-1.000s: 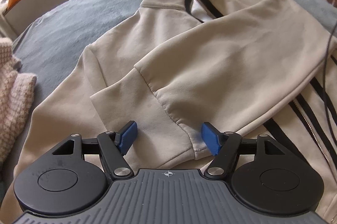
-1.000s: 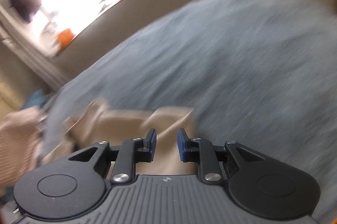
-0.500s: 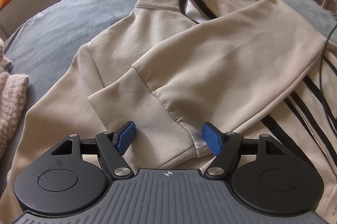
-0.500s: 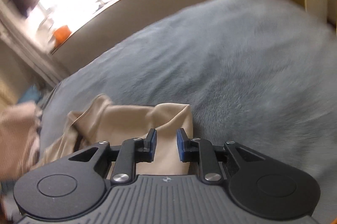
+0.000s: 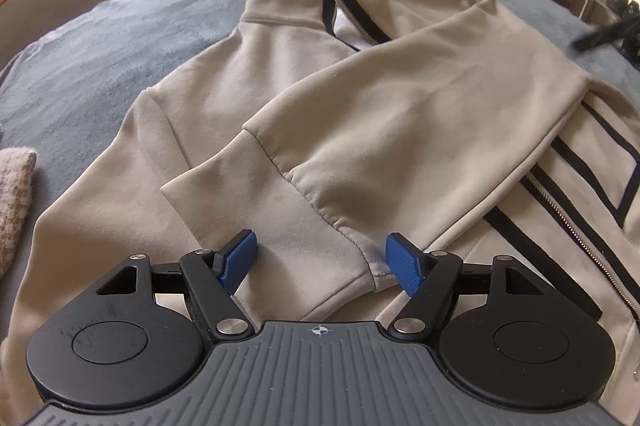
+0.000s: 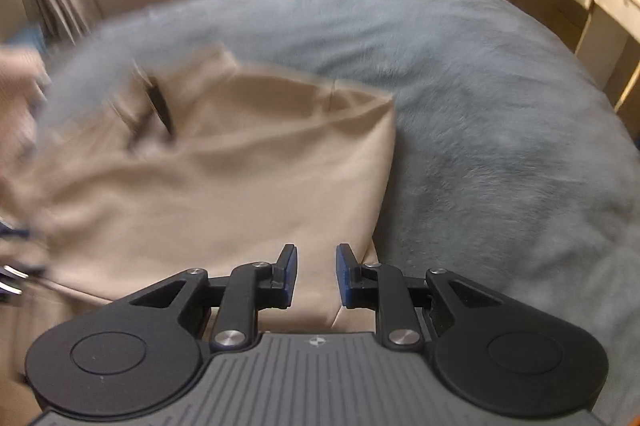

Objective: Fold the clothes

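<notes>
The soft beige zip-up jacket (image 5: 304, 74) lay on the fuzzy grey-blue blanket (image 5: 120, 38). Above the jacket, the left gripper (image 5: 320, 262) was wide open and empty, and the right gripper (image 6: 316, 272) was a little open and empty.

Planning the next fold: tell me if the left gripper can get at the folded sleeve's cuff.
Probably yes: the left gripper is open, its fingers either side of the cuff, with nothing lying on it.

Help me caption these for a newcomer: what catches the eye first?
A beige zip jacket lies spread on the grey-blue bedcover, one sleeve folded across its chest. The open left claw straddles that sleeve's cuff. A pinkish knit lies at the far left.
</notes>
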Tool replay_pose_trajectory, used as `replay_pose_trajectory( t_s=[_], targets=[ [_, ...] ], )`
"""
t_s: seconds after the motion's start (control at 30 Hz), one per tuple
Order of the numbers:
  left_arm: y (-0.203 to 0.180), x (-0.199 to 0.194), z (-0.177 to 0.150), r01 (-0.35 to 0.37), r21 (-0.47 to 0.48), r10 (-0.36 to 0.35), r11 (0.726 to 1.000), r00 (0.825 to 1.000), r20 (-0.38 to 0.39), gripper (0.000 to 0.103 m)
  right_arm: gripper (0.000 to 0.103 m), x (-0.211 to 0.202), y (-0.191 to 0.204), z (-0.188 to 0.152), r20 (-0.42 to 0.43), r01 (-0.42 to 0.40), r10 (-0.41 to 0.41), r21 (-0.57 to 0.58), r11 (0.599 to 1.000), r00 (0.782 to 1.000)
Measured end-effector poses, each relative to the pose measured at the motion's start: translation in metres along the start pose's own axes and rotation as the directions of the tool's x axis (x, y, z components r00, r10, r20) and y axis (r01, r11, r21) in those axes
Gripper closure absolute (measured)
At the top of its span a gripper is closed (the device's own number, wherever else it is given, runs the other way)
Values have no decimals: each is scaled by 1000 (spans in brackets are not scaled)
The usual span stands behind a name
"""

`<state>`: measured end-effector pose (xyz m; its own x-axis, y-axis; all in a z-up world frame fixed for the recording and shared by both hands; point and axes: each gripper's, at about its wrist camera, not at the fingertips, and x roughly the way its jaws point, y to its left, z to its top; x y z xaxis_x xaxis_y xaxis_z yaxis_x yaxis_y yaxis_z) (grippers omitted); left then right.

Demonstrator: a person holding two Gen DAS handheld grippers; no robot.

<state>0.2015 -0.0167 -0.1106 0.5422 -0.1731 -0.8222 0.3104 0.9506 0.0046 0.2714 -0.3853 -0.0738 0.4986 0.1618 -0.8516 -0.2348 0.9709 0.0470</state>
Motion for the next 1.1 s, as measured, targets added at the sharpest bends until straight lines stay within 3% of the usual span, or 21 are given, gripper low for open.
replay_pose_trajectory(
  t_s=[0.03,0.1,0.23,0.43,0.53,0.67,0.73,0.8,0.9,1.03,1.1],
  targets=[
    [0,-1,-2,0,-6,0,1000,1000,14,31,83,23,6,-6,-44,47,-49,-48,998,998],
    [1,-2,-6,-4,-13,4,1000,999,40,31,83,36,12,-12,-47,88,-93,-100,991,995],
    [-2,-2,-10,-20,-2,20,1000,997,70,31,81,-13,19,-7,-19,124,-125,-61,990,992],
    [0,-3,-14,-5,-14,6,1000,996,90,31,81,-52,23,-60,-86,99,-102,-35,994,991],
    [1,-4,-16,2,-20,0,1000,995,101,31,81,-27,22,-98,-159,129,-145,-108,986,977],
    [2,-3,-14,6,-26,-3,1000,995,97,31,80,-46,7,-100,-107,113,-115,-28,993,988],
    [2,-3,-13,1,-28,2,1000,996,91,31,80,-64,17,-98,-52,107,-111,-76,991,992],
    [1,-3,-13,-2,-29,4,1000,996,88,31,80,-72,25,-106,-50,43,-49,-122,992,998],
    [1,-2,-13,-3,-31,6,1000,996,86,30,79,-55,31,-133,-125,60,-88,-214,975,988],
    [0,-2,-13,-11,-29,14,1000,996,84,30,78,-72,32,-130,-80,62,-71,-115,991,994],
    [0,-2,-12,-14,-36,17,999,997,77,29,78,-89,48,-132,-11,6,-8,-165,986,1000]
  ],
)
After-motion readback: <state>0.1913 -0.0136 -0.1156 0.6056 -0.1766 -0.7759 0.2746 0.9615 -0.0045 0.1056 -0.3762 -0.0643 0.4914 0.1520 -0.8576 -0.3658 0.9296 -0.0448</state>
